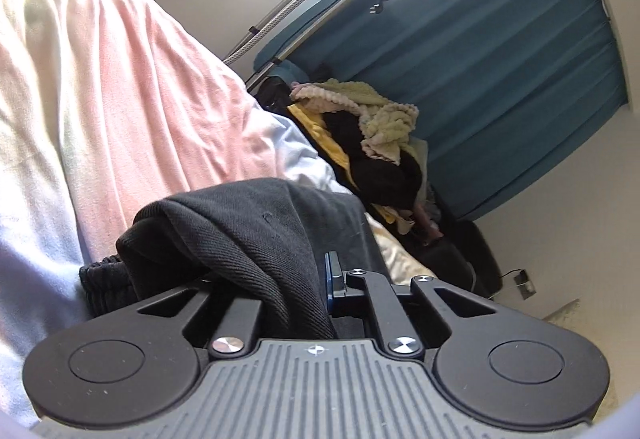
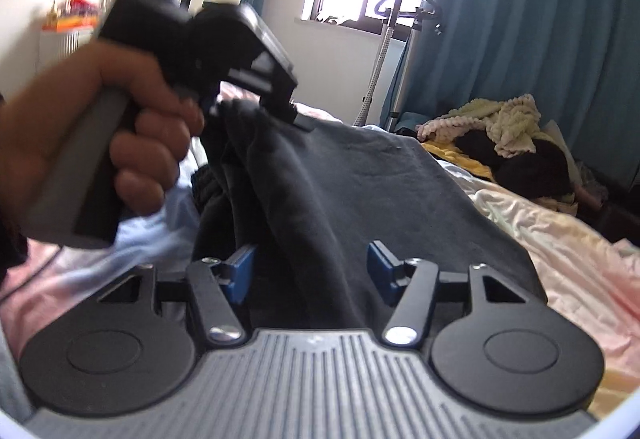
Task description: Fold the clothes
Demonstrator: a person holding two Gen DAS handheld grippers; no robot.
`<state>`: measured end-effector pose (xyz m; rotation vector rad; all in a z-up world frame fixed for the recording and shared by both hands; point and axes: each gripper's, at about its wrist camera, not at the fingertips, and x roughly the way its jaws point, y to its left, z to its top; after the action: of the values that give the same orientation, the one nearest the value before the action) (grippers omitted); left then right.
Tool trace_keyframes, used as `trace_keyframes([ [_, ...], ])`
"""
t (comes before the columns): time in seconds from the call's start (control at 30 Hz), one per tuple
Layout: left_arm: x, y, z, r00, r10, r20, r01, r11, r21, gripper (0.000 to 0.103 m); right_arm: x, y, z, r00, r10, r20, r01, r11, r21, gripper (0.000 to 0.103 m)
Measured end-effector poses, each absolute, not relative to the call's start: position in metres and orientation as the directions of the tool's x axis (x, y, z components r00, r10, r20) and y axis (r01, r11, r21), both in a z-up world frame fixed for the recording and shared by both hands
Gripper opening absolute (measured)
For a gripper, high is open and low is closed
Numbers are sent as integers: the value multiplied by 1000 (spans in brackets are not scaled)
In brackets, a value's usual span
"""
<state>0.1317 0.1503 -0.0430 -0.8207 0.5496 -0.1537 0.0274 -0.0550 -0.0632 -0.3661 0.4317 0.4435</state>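
A black garment [image 2: 352, 179] lies on the bed, part lifted. In the left wrist view my left gripper [image 1: 296, 279] is shut on a bunched fold of the black garment [image 1: 248, 231]; its left finger is hidden by cloth, only one blue pad [image 1: 331, 275] shows. The right wrist view shows the left gripper [image 2: 256, 107] from outside, held in a hand, pinching the raised edge. My right gripper [image 2: 310, 271] is open, its blue pads [image 2: 240, 271] on either side of the garment's near edge, cloth between them.
The bed has a pink and pale blue sheet [image 1: 120, 87]. A pile of other clothes [image 2: 508, 135] lies at its far end. Teal curtains [image 2: 540, 19], a window and a garment steamer stand [image 2: 400, 39] are behind.
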Motion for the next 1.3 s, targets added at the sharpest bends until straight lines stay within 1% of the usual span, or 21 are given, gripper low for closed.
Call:
trace_keyframes([
  [0.07,132,153,-41,850,-351,-392,-68,665,-743,10,33,-47,-71,844,273,-461,-443,839,-315,58],
  [0.1,133,154,-42,849,-357,-389,-67,658,-750,10,36,-43,-75,860,238,-450,-416,839,-352,52],
  [0.13,136,155,-44,848,-362,-388,-69,650,-757,10,36,-42,-78,870,211,-445,-397,835,-380,40],
  [0.2,141,158,-48,844,-372,-387,-73,634,-770,10,31,-44,-81,874,179,-451,-384,824,-417,27],
  [0.3,148,161,-56,844,-363,-395,-95,624,-776,11,23,-47,-87,879,130,-458,-364,804,-470,26],
  [0.37,154,161,-63,842,-344,-415,-121,630,-767,16,18,-49,-90,882,98,-460,-351,789,-505,25],
  [0.47,159,164,-74,833,-326,-447,-152,641,-752,16,10,-52,-95,886,49,-462,-332,762,-556,19],
  [0.53,155,167,-73,849,-312,-427,-151,631,-761,3,4,-54,-99,887,16,-461,-319,743,-589,13],
  [0.6,146,174,-65,871,-329,-365,-112,590,-799,3,-3,-56,-101,890,-7,-455,-310,723,-617,11],
  [0.67,139,182,-57,885,-353,-303,-72,541,-838,3,-15,-57,-95,899,13,-437,-316,710,-629,10],
  [0.7,138,185,-55,884,-356,-302,-69,541,-838,3,-21,-57,-93,899,25,-436,-326,703,-631,10],
  [0.77,139,186,-54,882,-342,-324,-76,576,-814,3,-31,-56,-93,892,44,-449,-354,687,-635,9],
  [0.87,154,185,-75,853,-279,-442,-172,649,-741,3,-34,-54,-101,867,59,-494,-408,653,-638,9],
  [0.93,163,185,-90,830,-261,-492,-204,680,-704,5,-33,-53,-107,852,67,-520,-436,640,-633,10],
  [1.07,158,186,-88,840,-266,-473,-175,692,-701,5,-26,-59,-106,833,93,-546,-457,673,-582,10],
  [1.13,150,189,-76,826,-287,-486,-171,694,-700,6,-20,-64,-101,826,110,-552,-457,705,-543,11],
  [1.17,145,189,-67,815,-297,-498,-171,698,-696,8,-18,-66,-99,823,119,-555,-457,720,-523,11],
  [1.2,138,189,-58,808,-304,-505,-165,707,-688,19,-15,-68,-97,820,128,-558,-456,735,-502,11],
  [1.23,129,189,-48,803,-309,-509,-155,717,-680,37,-13,-72,-92,818,141,-557,-452,756,-473,11],
  [1.27,120,190,-40,805,-312,-505,-146,721,-678,45,-13,-77,-85,818,159,-553,-444,786,-430,12],
  [1.3,110,190,-33,812,-305,-497,-144,722,-677,57,-12,-82,-77,818,178,-547,-434,814,-385,13],
])
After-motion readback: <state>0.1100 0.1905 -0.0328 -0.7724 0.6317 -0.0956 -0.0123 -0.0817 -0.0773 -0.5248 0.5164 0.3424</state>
